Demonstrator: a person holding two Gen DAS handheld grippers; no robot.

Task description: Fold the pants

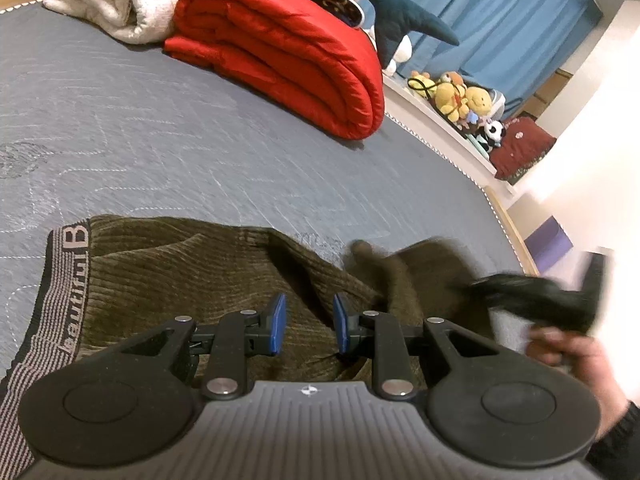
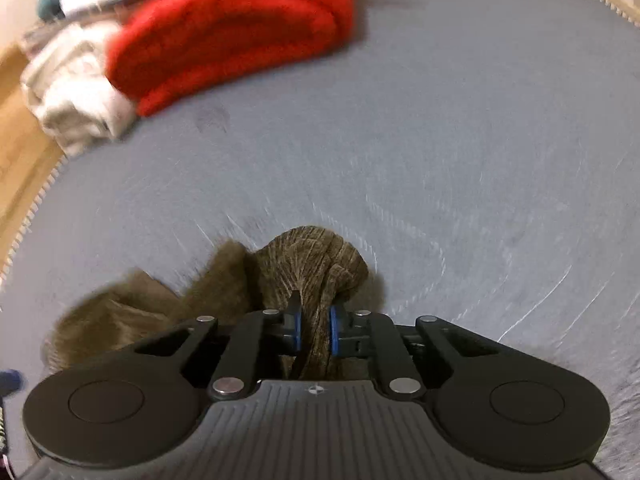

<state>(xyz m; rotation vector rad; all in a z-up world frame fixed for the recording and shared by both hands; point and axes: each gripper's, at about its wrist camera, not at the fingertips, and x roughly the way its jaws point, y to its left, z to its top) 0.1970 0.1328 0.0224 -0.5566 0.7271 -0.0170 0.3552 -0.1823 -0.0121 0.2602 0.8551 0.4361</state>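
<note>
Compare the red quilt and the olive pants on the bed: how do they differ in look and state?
1. The red quilt looks smooth and shiny; the olive pants are ribbed, with a lettered grey waistband.
2. The quilt is folded into a neat thick bundle; the pants lie rumpled and unfolded.
3. The quilt sits untouched; the right gripper is shut on a bunch of the pants.
Both rest on the grey bed.

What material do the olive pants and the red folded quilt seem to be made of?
Olive pants: apparently corduroy or ribbed knit, matte, with fine parallel ridges; the waistband looks like woven elastic. Red folded quilt: probably smooth synthetic shell, slightly shiny, puffy with stitched channels.
</note>
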